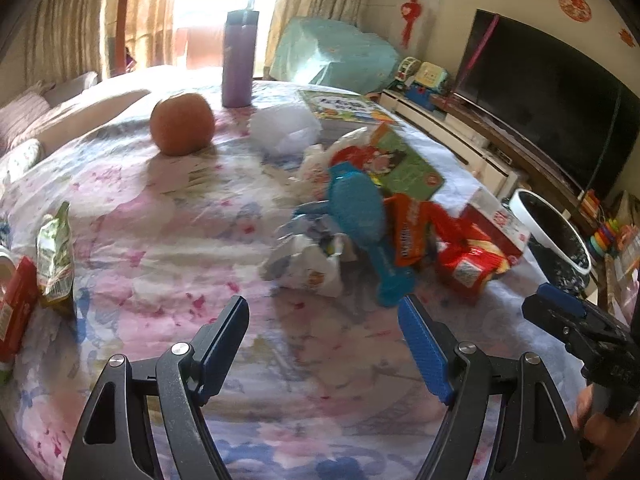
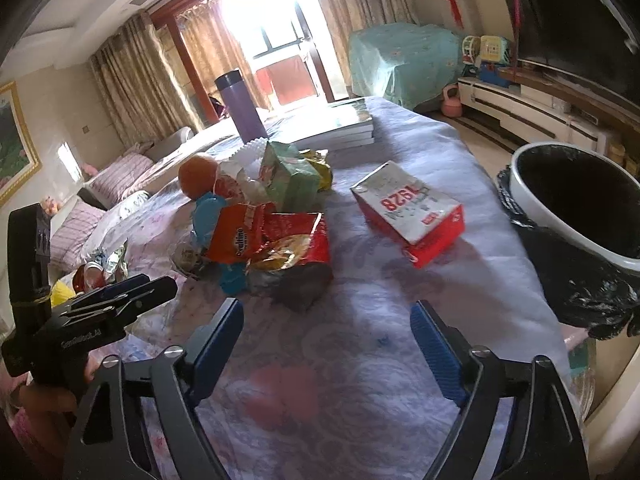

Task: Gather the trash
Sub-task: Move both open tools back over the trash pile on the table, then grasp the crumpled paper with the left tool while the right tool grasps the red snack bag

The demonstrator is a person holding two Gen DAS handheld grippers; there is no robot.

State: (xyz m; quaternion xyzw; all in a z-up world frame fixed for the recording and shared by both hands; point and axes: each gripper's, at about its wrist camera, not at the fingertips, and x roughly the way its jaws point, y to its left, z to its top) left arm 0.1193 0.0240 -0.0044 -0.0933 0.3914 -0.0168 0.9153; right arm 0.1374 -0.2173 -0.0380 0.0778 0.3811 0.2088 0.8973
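Nothing binned yet. Wrapper pile and red box sit on desk, bin at 3 o'clock. Left gripper and right gripper both open, empty.

Left gripper, right gripper: black angular frames, silver screws, ribbed blue fingers.

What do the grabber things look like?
The left gripper and the right gripper look alike: black metal arms with triangle cutouts, silver round screws, and flat blue ribbed pads on the two fingers. Seen from the right one's camera, the left gripper's black body carries small white lettering, too blurry to read.
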